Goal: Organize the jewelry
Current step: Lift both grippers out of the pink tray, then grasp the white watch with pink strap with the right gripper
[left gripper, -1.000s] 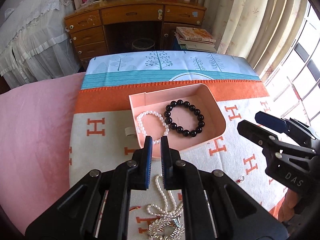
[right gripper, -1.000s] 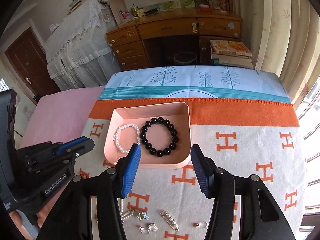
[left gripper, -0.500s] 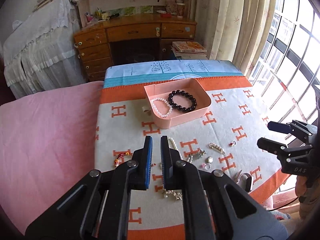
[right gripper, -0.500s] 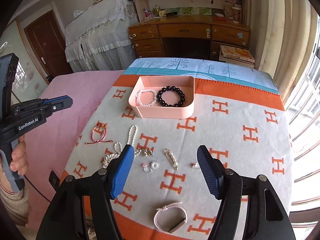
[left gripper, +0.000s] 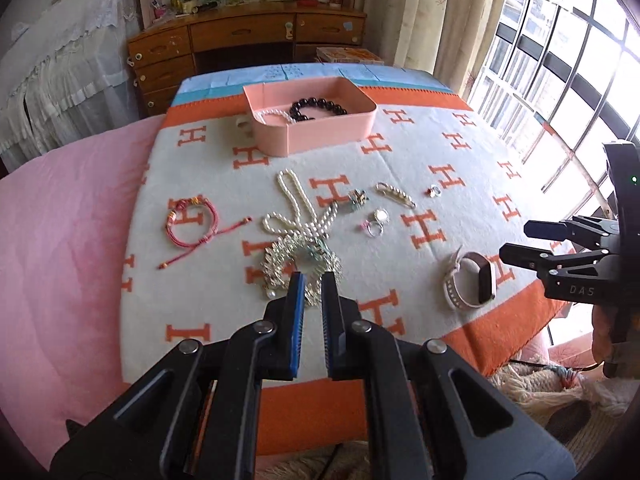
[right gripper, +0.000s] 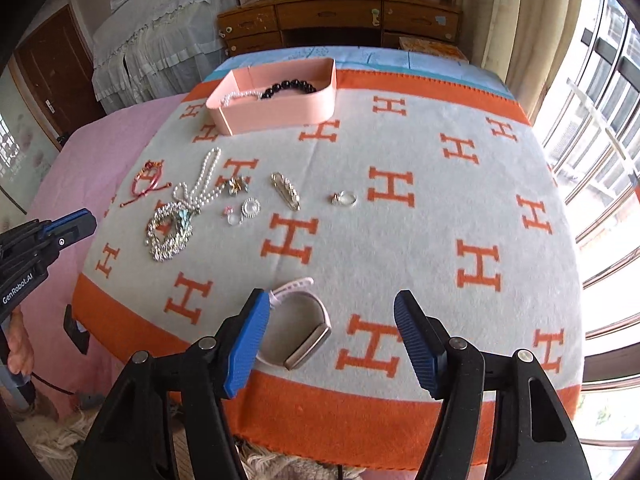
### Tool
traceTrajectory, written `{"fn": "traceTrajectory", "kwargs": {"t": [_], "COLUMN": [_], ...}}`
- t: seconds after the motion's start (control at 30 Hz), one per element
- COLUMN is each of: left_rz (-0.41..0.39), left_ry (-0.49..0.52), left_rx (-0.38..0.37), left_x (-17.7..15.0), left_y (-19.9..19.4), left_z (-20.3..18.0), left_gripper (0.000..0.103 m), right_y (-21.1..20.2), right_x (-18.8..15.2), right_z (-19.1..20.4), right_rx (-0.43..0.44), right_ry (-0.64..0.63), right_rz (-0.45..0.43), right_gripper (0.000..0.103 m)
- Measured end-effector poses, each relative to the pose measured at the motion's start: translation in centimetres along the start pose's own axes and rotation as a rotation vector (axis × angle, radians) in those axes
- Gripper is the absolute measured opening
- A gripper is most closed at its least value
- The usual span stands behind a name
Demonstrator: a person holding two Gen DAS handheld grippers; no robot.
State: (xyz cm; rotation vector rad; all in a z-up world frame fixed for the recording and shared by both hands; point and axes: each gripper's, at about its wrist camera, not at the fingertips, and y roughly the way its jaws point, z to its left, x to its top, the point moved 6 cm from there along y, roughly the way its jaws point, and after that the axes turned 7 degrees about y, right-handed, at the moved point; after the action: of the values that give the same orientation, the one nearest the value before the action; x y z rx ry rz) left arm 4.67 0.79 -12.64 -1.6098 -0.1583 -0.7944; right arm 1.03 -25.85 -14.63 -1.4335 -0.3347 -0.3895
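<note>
Jaws above loose silver necklace (left gripper: 298, 258)

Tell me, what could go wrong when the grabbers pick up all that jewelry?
1. The pearl necklace lies tangled with the silver chain necklace, so lifting one might drag the other along.
2. The watch sits near the blanket's edge, right by the open right gripper. A clumsy nudge could knock it off.
3. The small rings are tiny, and the nearly closed left gripper might pinch the blanket instead.
</note>
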Motion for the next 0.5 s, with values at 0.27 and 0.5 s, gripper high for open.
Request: {"fn": "traceTrajectory", "kwargs": {"t": [0.27,0.5], "left_rz": [0.060,0.066], "left_ry": [-0.061,-0.112], "left_rx": [-0.022,-0.013], "left_x": [-2.7,-2.7], "left_y": [2.2,2.6], "left_z": [0.0,1.5], "left_gripper": [0.006,0.006], "right_y": [3.7,7.3], "right_x": [-0.6,-0.5], "right_z": [1.2,5.6], "right_rx": [-0.048,-0.086], "right_ry": [-0.115,-0.523], "right_rz": [0.044,0.097], "right_gripper": [0.065,0.065]}}
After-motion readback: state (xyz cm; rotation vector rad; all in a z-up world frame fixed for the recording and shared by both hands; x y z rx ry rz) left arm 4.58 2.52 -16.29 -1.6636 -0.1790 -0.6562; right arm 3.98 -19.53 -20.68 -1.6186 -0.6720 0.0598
